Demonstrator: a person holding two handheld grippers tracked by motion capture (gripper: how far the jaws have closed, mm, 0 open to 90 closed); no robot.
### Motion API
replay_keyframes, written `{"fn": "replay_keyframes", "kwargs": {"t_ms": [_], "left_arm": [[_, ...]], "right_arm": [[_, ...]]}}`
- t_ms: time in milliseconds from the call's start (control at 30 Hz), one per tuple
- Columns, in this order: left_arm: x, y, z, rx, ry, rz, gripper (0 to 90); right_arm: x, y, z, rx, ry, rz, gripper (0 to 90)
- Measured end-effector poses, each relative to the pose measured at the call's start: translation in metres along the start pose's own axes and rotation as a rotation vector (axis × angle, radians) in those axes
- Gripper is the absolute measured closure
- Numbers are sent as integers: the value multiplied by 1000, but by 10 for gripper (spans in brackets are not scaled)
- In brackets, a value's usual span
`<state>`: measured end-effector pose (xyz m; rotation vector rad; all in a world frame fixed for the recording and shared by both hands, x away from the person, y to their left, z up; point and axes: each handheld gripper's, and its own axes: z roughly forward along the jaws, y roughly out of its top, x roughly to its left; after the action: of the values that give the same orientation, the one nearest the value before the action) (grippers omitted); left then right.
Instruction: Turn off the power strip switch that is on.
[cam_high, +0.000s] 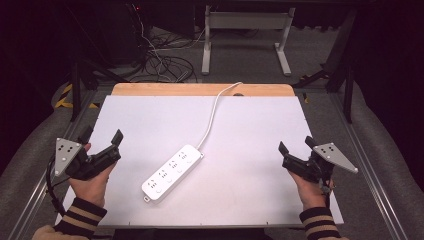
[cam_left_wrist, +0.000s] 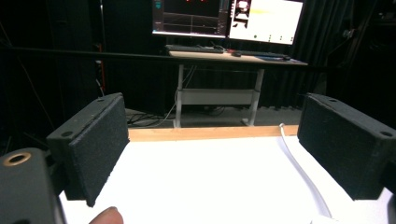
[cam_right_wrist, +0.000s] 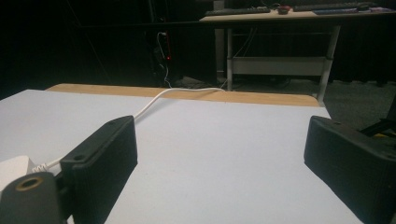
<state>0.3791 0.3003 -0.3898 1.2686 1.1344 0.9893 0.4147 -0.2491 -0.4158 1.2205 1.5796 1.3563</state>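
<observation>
Closest to me, the person's two hands rest at the near corners of the white table (cam_high: 260, 200). The left gripper (cam_high: 103, 136) sits at the left edge with its jaws spread wide and nothing between them; the right gripper (cam_high: 296, 145) at the right edge is just as wide apart and just as empty.

Between them, a little left of middle and well apart from both, a white power strip (cam_high: 172, 172) lies flat and slantwise on the tabletop. I'd reckon it a stiff, smooth plastic bar, light enough for one gripper but apt to slip; the sure hold looks to be across its narrow width near the middle, pads on the long side walls, clear of the sockets.

Its white cord (cam_high: 212, 115) trails from the far end over the wooden back edge (cam_high: 200, 89), and would likely drag on any lift.

No containers are on the table; beyond it stand a desk frame and tangled floor cables
</observation>
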Motion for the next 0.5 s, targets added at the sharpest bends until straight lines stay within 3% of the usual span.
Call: {"fn": "replay_keyframes", "kwargs": {"t_ms": [500], "left_arm": [[2, -1, 0, 15, 12, -11, 77]], "right_arm": [[1, 0, 2, 6, 5, -7, 101]]}}
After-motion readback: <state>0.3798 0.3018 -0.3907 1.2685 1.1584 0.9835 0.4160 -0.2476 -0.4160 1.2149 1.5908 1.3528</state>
